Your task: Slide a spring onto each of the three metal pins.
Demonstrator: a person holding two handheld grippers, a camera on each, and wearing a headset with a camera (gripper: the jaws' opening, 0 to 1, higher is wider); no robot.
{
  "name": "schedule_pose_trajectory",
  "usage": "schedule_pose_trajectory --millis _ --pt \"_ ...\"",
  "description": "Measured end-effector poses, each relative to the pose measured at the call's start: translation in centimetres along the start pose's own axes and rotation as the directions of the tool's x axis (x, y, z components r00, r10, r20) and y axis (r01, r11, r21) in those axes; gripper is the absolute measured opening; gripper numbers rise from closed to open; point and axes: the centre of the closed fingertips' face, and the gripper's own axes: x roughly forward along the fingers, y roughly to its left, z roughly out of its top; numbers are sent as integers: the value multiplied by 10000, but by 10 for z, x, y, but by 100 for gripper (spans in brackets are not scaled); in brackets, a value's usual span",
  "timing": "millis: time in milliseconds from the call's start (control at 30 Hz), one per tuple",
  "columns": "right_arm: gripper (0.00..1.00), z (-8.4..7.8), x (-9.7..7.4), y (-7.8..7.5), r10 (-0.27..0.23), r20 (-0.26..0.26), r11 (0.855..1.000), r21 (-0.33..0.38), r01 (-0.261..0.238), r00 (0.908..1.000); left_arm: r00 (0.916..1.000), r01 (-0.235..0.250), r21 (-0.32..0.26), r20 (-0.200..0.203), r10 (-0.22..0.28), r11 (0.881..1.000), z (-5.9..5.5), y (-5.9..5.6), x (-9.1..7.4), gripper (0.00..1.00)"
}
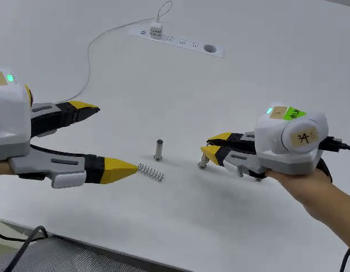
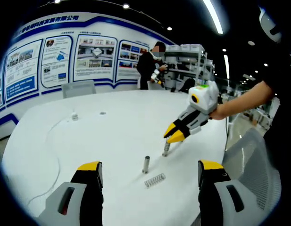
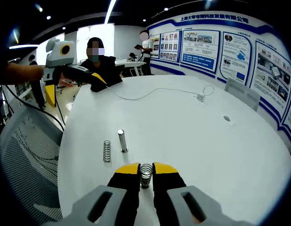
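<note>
Right gripper view: our right gripper (image 3: 146,168) is clamped on an upright spring (image 3: 145,176), and we judge it already threaded. At eleven o'clock stands a bare metal pin (image 3: 122,140), with a loose spring (image 3: 106,150) lying just beside it at ten. Our left gripper (image 1: 115,137) hangs wide open. If we drag sideways on release, the upright spring tips over or pings away.
</note>
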Motion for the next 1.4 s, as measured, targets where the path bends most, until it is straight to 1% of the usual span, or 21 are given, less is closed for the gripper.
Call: schedule_pose_trajectory --millis 300,533,667,833,933,1067,1133,1267,1400 --pt "11 -8 5 0 -101 -193 9999 101 103 9998 9999 30 -70 -113 -31 10000 -3 -1 1 85" --pt "11 -17 8 0 -143 -435 9997 197 151 9990 9998 99 -57 -142 -100 9999 -1 -4 3 84" --pt "11 -20 8 1 -188 -456 9994 287 201 9988 9997 144 -43 -190 -145 9999 -2 -5 5 84" --pt "11 -19 8 0 -236 -378 9989 392 251 9990 9996 194 -52 -182 -195 9998 -1 -7 6 84" --pt "11 -19 9 1 -167 -371 9993 333 179 9992 9996 198 -37 -178 -199 9998 0 -8 6 84" --pt "12 -18 7 0 -201 -357 9996 198 208 9992 9997 196 -31 -146 -197 9998 0 -7 6 84" --pt "12 -14 5 1 -142 -226 9996 234 147 9996 9997 181 -13 -157 -181 9998 1 -7 5 84" --pt "14 -4 0 1 -239 89 9992 330 236 9997 9995 247 4 -183 -247 9997 0 -8 6 84" --pt "15 2 -3 0 -323 184 9991 275 318 9993 9993 279 39 -249 -278 9996 0 -7 7 84"
